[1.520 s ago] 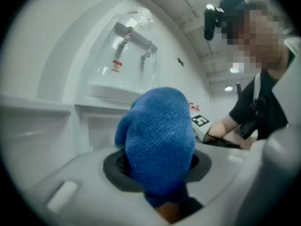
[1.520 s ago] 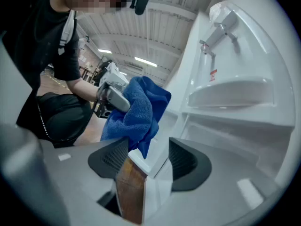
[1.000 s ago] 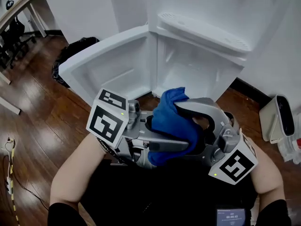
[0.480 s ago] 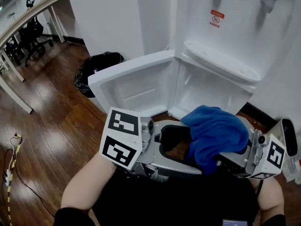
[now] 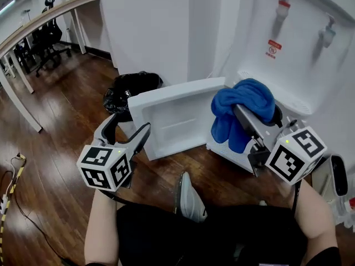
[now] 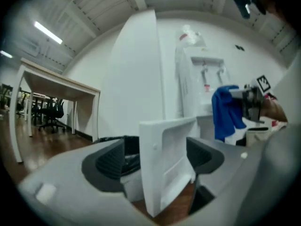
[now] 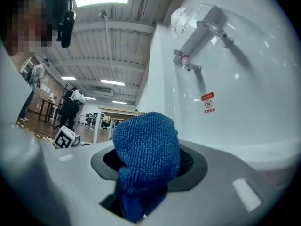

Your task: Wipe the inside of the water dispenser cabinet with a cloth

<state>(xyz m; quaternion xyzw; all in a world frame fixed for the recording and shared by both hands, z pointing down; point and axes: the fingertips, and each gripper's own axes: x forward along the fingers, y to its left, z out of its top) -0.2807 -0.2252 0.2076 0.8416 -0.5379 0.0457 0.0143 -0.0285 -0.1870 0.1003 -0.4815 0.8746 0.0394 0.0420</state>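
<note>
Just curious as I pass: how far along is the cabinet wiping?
Done: the cabinet door stands open. In hand: the right tongs, just closed, grip the blue cloth; the left tongs, just opened, are empty. Left: the cloth is outside the cabinet, so the inside wiping seemingly remains.

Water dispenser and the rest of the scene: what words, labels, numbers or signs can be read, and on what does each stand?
On the water dispenser front, a red sticker: crossed-circle sign above red print, too small to read.
On the left tool, a marker cube: black-and-white square patterns, no words.
On the right tool, a marker cube: the same kind of patterns, no words.
Nothing else legible.
</note>
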